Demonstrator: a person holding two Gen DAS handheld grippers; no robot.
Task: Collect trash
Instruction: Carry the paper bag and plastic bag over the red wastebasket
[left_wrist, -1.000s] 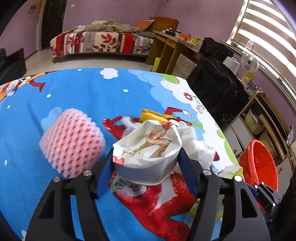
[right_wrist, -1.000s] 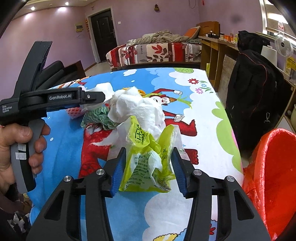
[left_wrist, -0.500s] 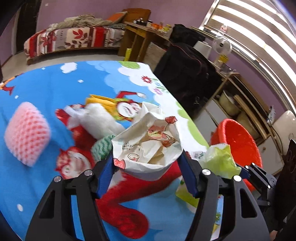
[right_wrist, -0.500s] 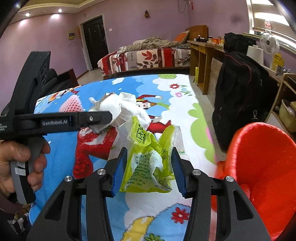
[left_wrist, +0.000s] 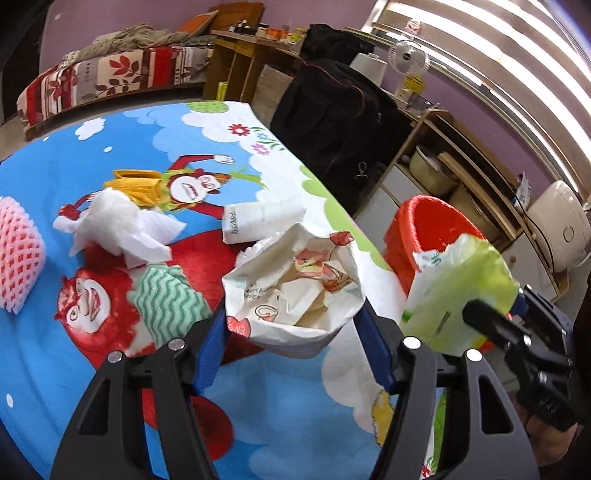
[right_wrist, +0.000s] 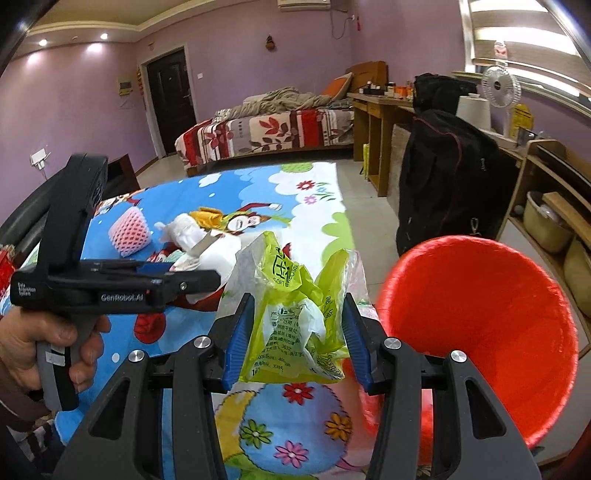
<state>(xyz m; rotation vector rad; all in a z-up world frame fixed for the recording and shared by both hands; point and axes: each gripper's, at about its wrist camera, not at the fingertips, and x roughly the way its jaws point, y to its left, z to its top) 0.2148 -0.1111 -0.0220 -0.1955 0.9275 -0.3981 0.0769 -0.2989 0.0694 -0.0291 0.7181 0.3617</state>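
Left tongs (left_wrist: 295, 328) are clamping a crumpled paper bag (left_wrist: 295, 291); right tongs (right_wrist: 297, 328) are gripping a green wrapper (right_wrist: 295, 317), the red bin (right_wrist: 480, 332) at 3 o'clock cut off below.

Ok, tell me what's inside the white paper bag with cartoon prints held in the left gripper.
The white cartoon-print paper bag in the left gripper shows crumpled printed paper through its open top. Its walls hide anything deeper.

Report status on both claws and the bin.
Left claw shut on paper bag. Right claw shut on green wrapper. Red bin open, right of wrapper, path clear.
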